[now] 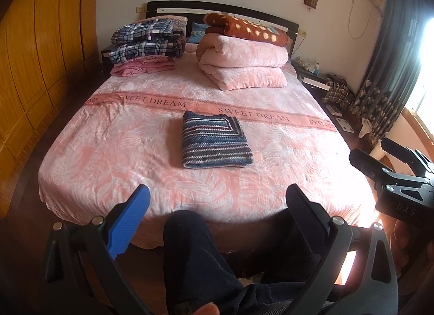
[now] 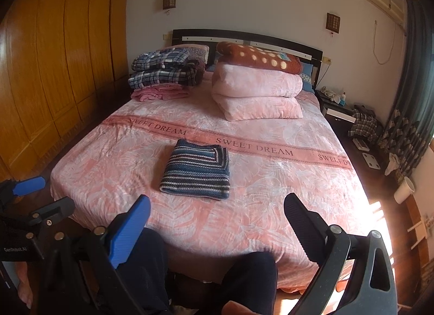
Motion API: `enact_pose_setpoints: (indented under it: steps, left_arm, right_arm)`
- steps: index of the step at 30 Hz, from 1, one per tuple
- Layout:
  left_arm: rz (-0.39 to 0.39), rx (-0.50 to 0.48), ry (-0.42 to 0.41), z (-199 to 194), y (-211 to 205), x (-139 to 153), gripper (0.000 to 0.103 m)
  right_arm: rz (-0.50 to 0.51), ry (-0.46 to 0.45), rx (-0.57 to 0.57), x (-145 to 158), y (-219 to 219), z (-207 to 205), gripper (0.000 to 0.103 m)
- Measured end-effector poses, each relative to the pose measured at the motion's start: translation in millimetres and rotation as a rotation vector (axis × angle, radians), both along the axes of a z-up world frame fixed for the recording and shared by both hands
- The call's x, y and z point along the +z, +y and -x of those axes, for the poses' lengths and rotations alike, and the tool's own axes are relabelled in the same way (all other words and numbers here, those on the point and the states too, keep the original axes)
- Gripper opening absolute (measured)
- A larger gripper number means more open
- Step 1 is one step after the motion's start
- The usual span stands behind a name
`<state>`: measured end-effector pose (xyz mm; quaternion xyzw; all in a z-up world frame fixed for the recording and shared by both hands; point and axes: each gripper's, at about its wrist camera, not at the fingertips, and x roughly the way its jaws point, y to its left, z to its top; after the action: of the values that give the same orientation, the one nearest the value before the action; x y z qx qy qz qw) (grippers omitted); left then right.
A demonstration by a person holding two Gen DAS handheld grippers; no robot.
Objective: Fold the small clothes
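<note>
A blue striped knitted garment (image 1: 215, 142) (image 2: 197, 172) lies folded into a neat rectangle in the middle of the pink bed (image 1: 108, 152) (image 2: 271, 193). My left gripper (image 1: 217, 195) hangs open at the foot of the bed, well short of the garment, with nothing between its fingers. My right gripper (image 2: 217, 206) is open too, held back from the bed's near edge and empty. Each gripper also shows at the side of the other's view: the right gripper (image 1: 390, 176) and the left gripper (image 2: 32, 201).
Folded plaid and pink clothes (image 1: 145, 43) are stacked at the bed's far left, folded quilts (image 1: 244, 51) at the far right. A wooden wardrobe (image 1: 40, 57) lines the left wall. A nightstand (image 1: 314, 76) and curtains (image 1: 385, 70) stand right. The person's dark-trousered legs (image 1: 195, 260) are below.
</note>
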<state>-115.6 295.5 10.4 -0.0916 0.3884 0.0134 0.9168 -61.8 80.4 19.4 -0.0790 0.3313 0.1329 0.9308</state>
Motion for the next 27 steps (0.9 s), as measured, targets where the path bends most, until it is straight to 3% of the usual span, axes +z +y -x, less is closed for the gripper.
enact_pose_setpoints:
  steps: [27]
  left_arm:
    - [-0.009, -0.026, 0.035, -24, -10, 1, 0.100]
  right_arm:
    - [0.012, 0.009, 0.009, -9, 0, -21, 0.099]
